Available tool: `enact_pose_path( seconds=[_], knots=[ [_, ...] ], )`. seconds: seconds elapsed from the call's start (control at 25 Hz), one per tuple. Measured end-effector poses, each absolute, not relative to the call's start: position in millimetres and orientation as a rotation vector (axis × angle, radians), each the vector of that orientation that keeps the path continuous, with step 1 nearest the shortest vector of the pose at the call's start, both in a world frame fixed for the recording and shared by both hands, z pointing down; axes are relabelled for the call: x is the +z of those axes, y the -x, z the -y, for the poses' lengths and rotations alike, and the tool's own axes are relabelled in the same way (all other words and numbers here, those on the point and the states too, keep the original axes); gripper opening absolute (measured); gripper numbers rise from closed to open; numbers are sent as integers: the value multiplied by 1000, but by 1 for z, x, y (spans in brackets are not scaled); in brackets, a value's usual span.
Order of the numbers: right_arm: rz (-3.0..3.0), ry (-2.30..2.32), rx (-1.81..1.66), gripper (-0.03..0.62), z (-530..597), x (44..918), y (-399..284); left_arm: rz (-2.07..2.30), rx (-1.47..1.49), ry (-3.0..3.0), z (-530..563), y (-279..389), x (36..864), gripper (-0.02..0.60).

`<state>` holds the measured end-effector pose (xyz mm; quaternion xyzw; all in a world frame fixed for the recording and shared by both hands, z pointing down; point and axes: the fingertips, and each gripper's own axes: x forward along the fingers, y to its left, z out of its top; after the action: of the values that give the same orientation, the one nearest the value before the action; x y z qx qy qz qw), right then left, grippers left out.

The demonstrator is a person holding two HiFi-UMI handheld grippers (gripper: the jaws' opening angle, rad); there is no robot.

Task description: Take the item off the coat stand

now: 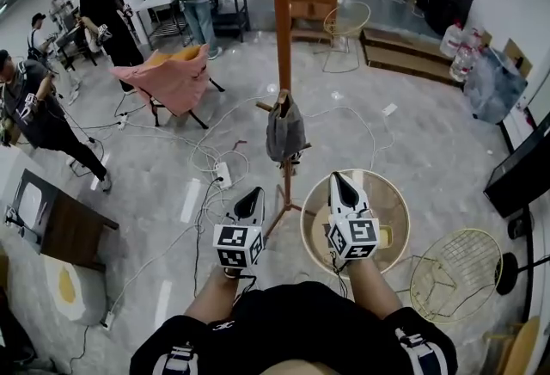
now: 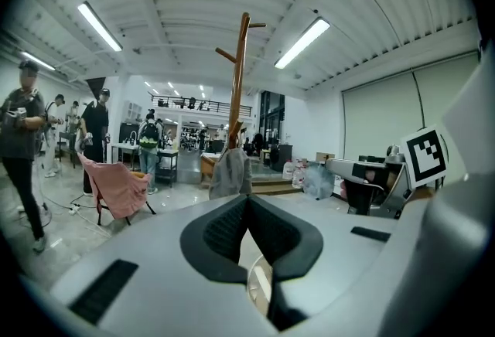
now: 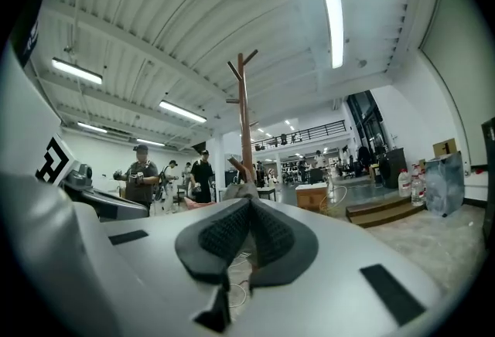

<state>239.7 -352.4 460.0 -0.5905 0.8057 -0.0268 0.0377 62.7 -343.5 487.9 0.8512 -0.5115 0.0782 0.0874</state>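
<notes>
The grey marbled floor is stretching across the whole room, and several people in dark clothes are standing along its left side. The wooden coat stand is rising from it near the middle, with its tall pole upright and short pegs branching off at angles. To the left of the stand, well apart from it, a pink folding chair is sitting on the floor. A round cream-rimmed seat is sitting just to the right of the stand's base, and a yellow wire chair is standing further right.

The item, a grey bag, is hanging from a low peg on the coat stand, slumping against the pole above the base. It is hanging ahead of both claws, roughly between them, and touching neither.

The left claw is pointing forward towards the stand, clenched, with its dark pads meeting at the tips and nothing between them. The right claw is hovering over the cream-rimmed seat, likewise clenched and gripping nothing. In both gripper views the bag is showing just above the closed tips, some way off.

White cables are trailing over the floor to the left of the stand, running to a white power strip.
</notes>
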Motion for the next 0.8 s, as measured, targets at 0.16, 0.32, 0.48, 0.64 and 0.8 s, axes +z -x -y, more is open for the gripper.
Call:
enact_pose_path(
  seconds=[0.16, 0.32, 0.48, 0.64, 0.8],
  knots=[
    [-2521, 1756, -86, 15, 379, 465, -249, 1566, 246, -2504, 362, -77, 490, 12],
    [-2527, 1710, -82, 15, 400, 464, -250, 1604, 267, -2474, 379, -75, 495, 12],
    [-2536, 1672, -65, 15, 416, 457, -246, 1632, 261, -2462, 396, -69, 493, 12],
    [-2545, 1568, -62, 48, 427, 444, -239, 1637, 259, -2475, 407, -68, 485, 12],
    [-2591, 1471, -85, 243, 441, 442, -222, 1660, 254, -2463, 411, -58, 487, 12]
  ],
)
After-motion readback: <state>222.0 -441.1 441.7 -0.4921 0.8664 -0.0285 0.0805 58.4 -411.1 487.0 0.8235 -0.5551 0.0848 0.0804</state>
